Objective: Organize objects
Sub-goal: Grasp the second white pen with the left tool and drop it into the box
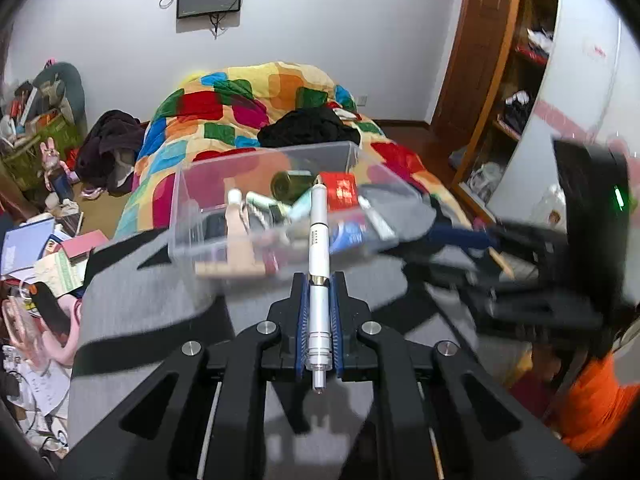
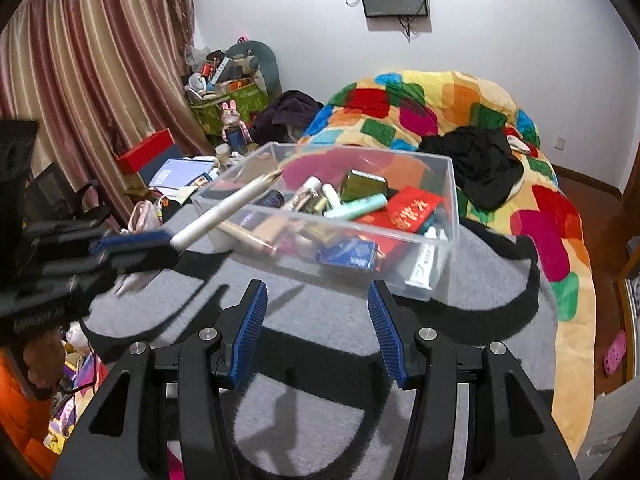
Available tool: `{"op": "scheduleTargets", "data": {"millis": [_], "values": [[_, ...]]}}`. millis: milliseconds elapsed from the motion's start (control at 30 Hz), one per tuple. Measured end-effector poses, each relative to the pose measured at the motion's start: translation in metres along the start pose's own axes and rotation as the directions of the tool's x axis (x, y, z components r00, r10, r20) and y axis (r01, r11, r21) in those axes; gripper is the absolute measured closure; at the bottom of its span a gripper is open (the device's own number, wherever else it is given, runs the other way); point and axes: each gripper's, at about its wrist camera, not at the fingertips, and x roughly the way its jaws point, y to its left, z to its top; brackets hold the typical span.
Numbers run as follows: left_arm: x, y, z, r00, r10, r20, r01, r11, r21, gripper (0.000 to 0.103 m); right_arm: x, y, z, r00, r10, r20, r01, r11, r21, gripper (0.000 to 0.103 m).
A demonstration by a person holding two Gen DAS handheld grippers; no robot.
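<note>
Silver-white pen is sitting clamped in your left hand-held gripper, tip pointing over the near wall of the clear plastic bin. Your right hand-held gripper is hovering with jaws apart above the grey blanket, just short of the bin.

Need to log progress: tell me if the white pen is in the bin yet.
Not yet. Left gripper holds the pen over the bin's near rim.

clear glossy plastic bin; fuzzy grey cloth; ribbed fingers.
</note>
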Motion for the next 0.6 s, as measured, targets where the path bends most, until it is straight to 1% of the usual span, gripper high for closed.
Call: {"op": "scheduleTargets", "data": {"millis": [100, 133, 267, 367, 433, 500, 567, 600], "values": [[0.016, 0.012, 0.022, 1.0, -0.008, -0.019, 0.007, 1.0, -0.022, 0.093, 0.0, 0.002, 0.003, 1.0, 0.008, 0.007, -0.008, 1.0, -0.001, 0.054], [0.025, 0.017, 0.031, 0.999, -0.013, -0.037, 0.012, 1.0, -0.029, 0.093, 0.001, 0.002, 0.003, 1.0, 0.011, 0.007, -0.011, 1.0, 0.0, 0.054], [0.057, 0.03, 0.05, 0.994, -0.036, -0.104, 0.032, 0.999, -0.043, 0.093, 0.004, 0.002, 0.003, 1.0, 0.012, 0.002, -0.012, 1.0, -0.001, 0.054], [0.073, 0.036, 0.054, 0.991, -0.002, -0.13, -0.002, 1.0, -0.03, 0.091, 0.006, 0.001, 0.004, 1.0, 0.014, 0.0, -0.014, 1.0, 0.005, 0.054], [0.073, 0.041, 0.054, 0.992, -0.007, -0.124, 0.001, 0.999, -0.051, 0.091, 0.007, 0.001, 0.005, 1.0, 0.016, -0.002, -0.016, 1.0, 0.009, 0.054], [0.069, 0.043, 0.052, 0.994, -0.014, -0.111, 0.007, 0.998, -0.06, 0.086, 0.007, 0.001, 0.006, 1.0, 0.019, 0.0, -0.019, 1.0, 0.01, 0.054], [0.059, 0.04, 0.048, 0.996, 0.002, -0.086, -0.006, 0.999, -0.047, 0.075, 0.008, 0.001, 0.006, 1.0, 0.02, 0.0, -0.02, 1.0, 0.009, 0.054], [0.054, 0.038, 0.047, 0.997, 0.013, -0.071, -0.016, 0.999, -0.04, 0.073, 0.008, 0.002, 0.006, 1.0, 0.021, 0.001, -0.021, 1.0, 0.009, 0.054]]}}
